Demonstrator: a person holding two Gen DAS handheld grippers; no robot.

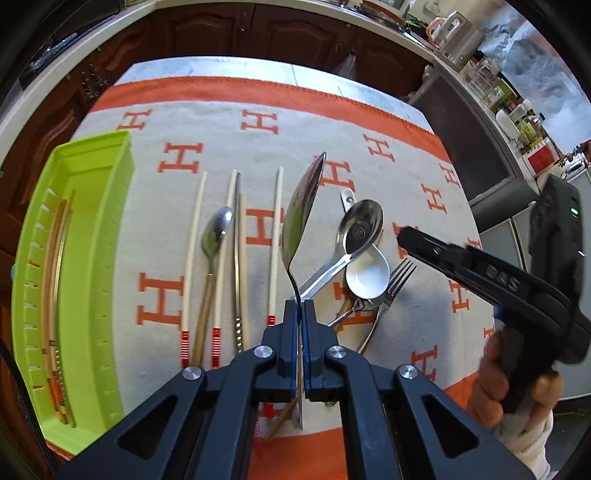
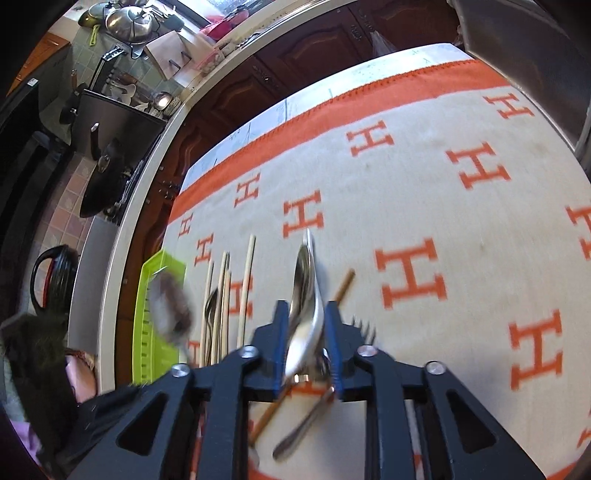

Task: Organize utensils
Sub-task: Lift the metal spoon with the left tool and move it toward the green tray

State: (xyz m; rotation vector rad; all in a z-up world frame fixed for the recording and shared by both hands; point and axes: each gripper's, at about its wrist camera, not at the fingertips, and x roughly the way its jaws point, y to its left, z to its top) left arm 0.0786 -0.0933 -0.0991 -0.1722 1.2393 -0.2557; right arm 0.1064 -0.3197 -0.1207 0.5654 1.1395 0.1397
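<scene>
Cloth (image 1: 369, 206): cream field, orange H letters all over, solid orange border with a stitched edge. Tray (image 1: 92, 236): lime green. Chopsticks (image 1: 192, 258): pale cream, red-and-white striped bands near one end. Spoons: mirror steel (image 1: 301, 210); one small spoon (image 1: 216, 236) has a tan handle. Ladle spoon (image 1: 369, 277): white. Fork (image 1: 399, 280): steel. Grippers (image 1: 300, 314): black bodies, blue pads, silver pivot bolts. Cabinets (image 1: 280, 33): dark brown wood.

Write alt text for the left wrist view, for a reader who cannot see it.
The left gripper is shut on the handle of a large steel spoon, lifted over a cream cloth patterned with orange H shapes. Below lie chopsticks, a smaller spoon, a ladle, a white spoon and a fork. A green tray sits left; the right gripper enters from the right.
</scene>
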